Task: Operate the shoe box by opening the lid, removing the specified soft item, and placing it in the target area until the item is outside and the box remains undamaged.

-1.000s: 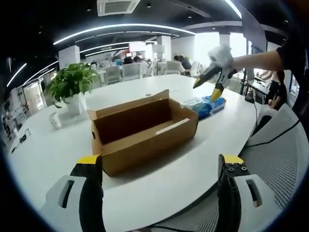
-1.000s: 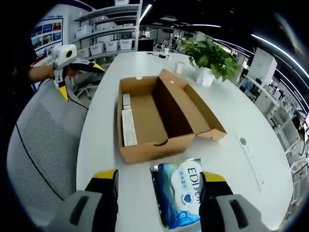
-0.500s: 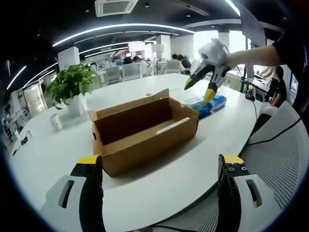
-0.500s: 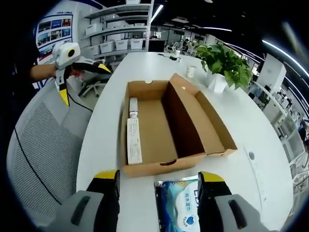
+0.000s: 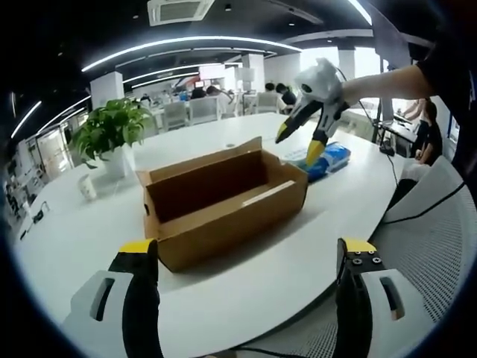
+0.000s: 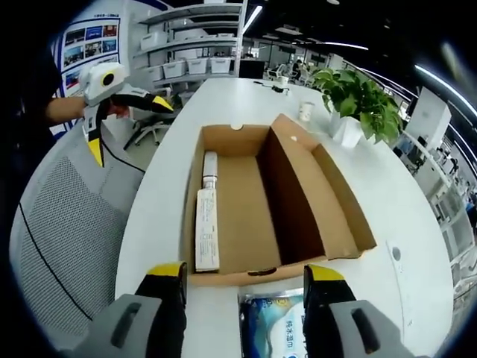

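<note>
You had one open brown cardboard shoe box [image 6: 298, 201] on the white table [image 5: 298, 261], with one flat white tube-like item [image 6: 206, 227] lying inside it. One blue-and-white soft plastic pack of wipes [image 6: 272, 324] lay just beside the box, and one leafy green potted plant [image 5: 110, 128] and one small white cup [image 5: 86, 186] stood further off. You held two yellow-tipped grippers, the left gripper [image 5: 246, 261] and the right gripper [image 6: 242, 280].

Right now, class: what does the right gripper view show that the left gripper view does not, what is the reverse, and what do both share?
The right gripper view shows the shoe box floor, bare except for a long white packet against one wall. The left gripper view shows the box's outer front wall and an air-conditioning unit in the ceiling. Both share the open box, blue soft pack, potted plant and white table.
</note>
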The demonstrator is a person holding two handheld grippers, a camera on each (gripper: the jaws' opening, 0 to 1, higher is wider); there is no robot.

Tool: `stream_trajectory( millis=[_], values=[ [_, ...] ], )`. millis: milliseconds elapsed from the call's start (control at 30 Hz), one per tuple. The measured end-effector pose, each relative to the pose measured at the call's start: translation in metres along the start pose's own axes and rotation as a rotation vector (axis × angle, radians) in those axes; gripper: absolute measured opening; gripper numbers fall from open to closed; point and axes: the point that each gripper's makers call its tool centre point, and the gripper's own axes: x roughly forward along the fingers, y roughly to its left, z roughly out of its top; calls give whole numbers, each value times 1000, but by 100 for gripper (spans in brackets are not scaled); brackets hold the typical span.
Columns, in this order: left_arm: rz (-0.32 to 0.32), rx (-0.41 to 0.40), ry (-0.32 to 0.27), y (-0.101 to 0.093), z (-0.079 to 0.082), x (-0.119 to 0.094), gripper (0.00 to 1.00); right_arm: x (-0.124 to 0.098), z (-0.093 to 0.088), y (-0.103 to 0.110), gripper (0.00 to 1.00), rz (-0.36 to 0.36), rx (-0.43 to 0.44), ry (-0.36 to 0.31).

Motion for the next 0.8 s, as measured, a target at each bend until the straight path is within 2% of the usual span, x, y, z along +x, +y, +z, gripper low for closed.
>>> stream_trajectory(
  millis=[367, 800],
  values=[
    [0, 0, 7, 2, -3, 1, 99, 13, 1, 0, 59, 32, -24, 24],
    [5, -1, 9, 4, -4, 1, 99, 26, 8, 2, 57, 63, -47, 20]
  ],
)
